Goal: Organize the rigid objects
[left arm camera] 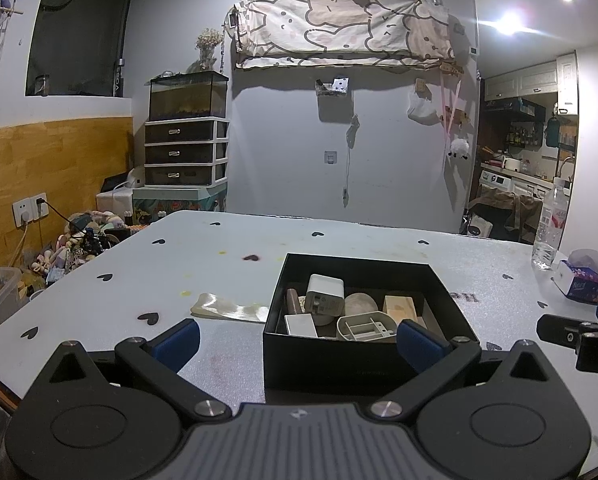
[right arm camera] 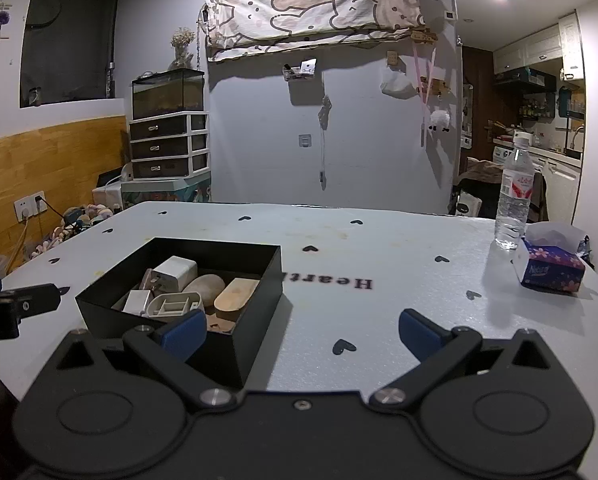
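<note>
Blue pads tip both tools. Left hand-held gripper [left arm camera: 297, 338]: fingers spread wide, nothing betw. them, released. Its left finger [left arm camera: 177, 342] sits over bare desk [left arm camera: 99, 312]; its right finger [left arm camera: 417, 344] overlaps the near right corner of the black box [left arm camera: 339, 360] in view, contact can't be told. Box is thus just ahead of it, a bit right of centre.

Right hand-held gripper [right arm camera: 301, 334]: also wide open, empty. Its left finger [right arm camera: 183, 334] overlaps the box's near corner [right arm camera: 219, 356]; right finger [right arm camera: 419, 334] is over bare desk w/ black heart prints. Box lies ahead-left of this tool. Each tool shows at the edge of the other's view, so they flank the box.

Inside the box, packed close: a white charger [left arm camera: 325, 292] standing up at back, a beige slotted plastic tray [left arm camera: 365, 326] at front, a small white block [left arm camera: 301, 325] front left, a grey round stone [left arm camera: 361, 304] mid, a light wooden block [left arm camera: 399, 307] at right, a brownish stick-like piece [left arm camera: 293, 300] at left, hard to identify.

On the desk just left of the box: a pale flat pearly piece [left arm camera: 229, 310], its right end touching or nearly touching the box wall.

Further off, right side: tissue pack [right arm camera: 551, 270], blue-purple w/ flowers, and a clear water bottle [right arm camera: 513, 200] upright just behind it. Far back: a drawer unit [left arm camera: 185, 152] by the wall w/ a glass tank [left arm camera: 187, 96] on top.
</note>
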